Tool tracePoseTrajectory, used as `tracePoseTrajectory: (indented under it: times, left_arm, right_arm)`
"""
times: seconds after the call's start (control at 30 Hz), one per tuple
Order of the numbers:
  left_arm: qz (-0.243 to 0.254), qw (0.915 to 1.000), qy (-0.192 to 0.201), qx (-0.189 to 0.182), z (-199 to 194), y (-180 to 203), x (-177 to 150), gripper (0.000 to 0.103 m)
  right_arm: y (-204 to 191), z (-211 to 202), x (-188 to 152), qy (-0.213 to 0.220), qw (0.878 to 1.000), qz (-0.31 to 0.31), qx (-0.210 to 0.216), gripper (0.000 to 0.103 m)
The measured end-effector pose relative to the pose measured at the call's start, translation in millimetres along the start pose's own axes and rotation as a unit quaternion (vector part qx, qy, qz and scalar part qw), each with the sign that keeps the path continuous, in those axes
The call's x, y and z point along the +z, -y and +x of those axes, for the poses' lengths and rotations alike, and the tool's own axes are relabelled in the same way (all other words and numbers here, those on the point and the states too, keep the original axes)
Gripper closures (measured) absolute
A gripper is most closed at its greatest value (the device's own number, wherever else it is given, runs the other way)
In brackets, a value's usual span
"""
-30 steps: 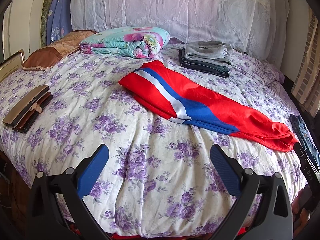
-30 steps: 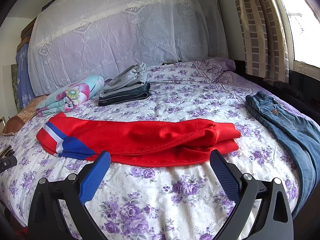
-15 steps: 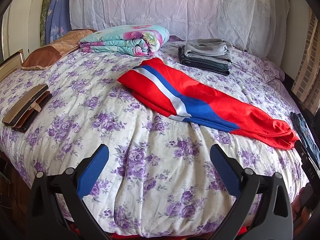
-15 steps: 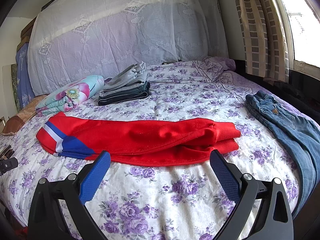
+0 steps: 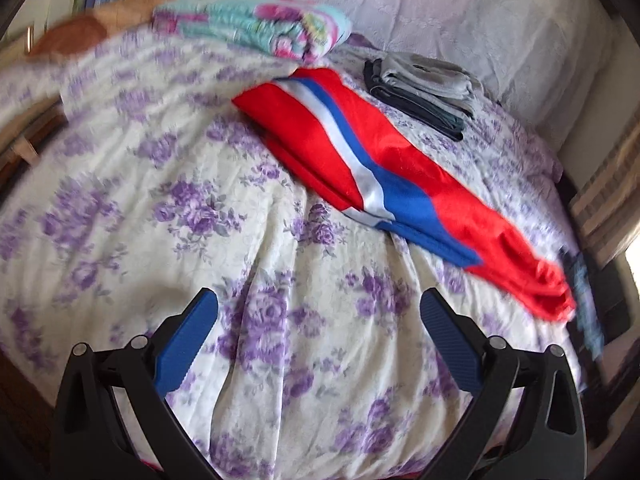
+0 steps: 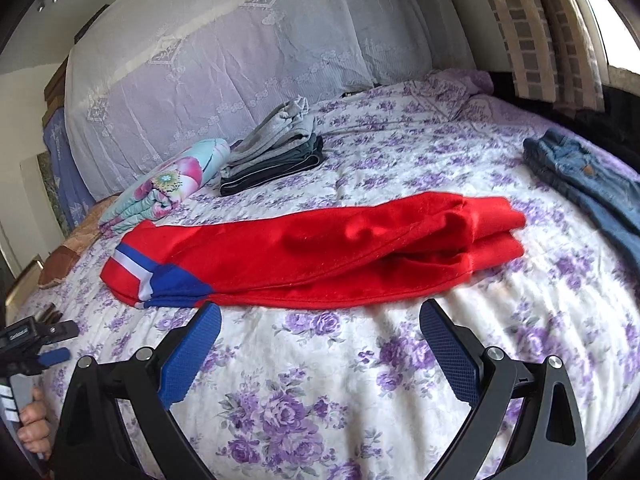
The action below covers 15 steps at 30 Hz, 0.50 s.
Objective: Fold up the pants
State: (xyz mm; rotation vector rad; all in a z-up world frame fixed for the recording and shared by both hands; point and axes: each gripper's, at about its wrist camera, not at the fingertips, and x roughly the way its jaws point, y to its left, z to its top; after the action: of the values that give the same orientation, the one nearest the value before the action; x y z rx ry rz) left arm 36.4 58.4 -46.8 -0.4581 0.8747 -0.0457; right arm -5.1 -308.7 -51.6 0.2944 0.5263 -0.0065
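Both my tools just swung in closer and tilted vs half a sec ago: the left view is now motion-blurred and rolled, and the red pants (image 6: 320,256) sit bigger and nearer in the right view. The pants themselves haven't moved, so I read this as the approach only; no fold begun this step.

My left gripper (image 5: 318,328) has its fingers wide apart, nothing between them, hovering over the floral bedspread (image 5: 160,208) short of the pants. My right gripper (image 6: 320,340) is likewise spread and empty, just short of the pants' near hem edge.

The pants lie lengthwise across the bed's middle, already doubled leg on leg, w/ the blue-white stripe end (image 6: 140,276) to the left of the pants' bulk and the bunched end to the right.

Beyond the pants: a stack of folded clothes (image 6: 276,160) and a rolled floral blanket (image 6: 168,184). Right of the pants, apart from them, lie jeans (image 6: 592,184). Nothing sits between me and the pants.
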Motion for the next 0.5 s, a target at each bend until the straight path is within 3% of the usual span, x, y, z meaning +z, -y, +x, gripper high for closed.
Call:
tracePoseTrajectory:
  times: [0.07, 0.2, 0.33, 0.5]
  left_arm:
    - [-0.059, 0.997, -0.024, -0.044, 13, -20, 18, 0.004]
    - [-0.164, 0.9793, -0.046, -0.11, 38, -53, 54, 0.005]
    - [-0.156, 0.982, -0.042, -0.098, 55, -48, 88, 0.005]
    - [-0.166, 0.98, -0.053, -0.096, 83, -46, 119, 0.005]
  right_arm:
    - [5, 6, -2, -0.017, 0.999, 0.021, 0.027, 0.003]
    - [9, 13, -4, -0.037, 0.997, 0.041, 0.053, 0.003]
    - [9, 26, 0, -0.073, 0.993, 0.06, 0.071, 0.003]
    - [25, 45, 2, -0.114, 0.98, 0.133, 0.097, 0.003]
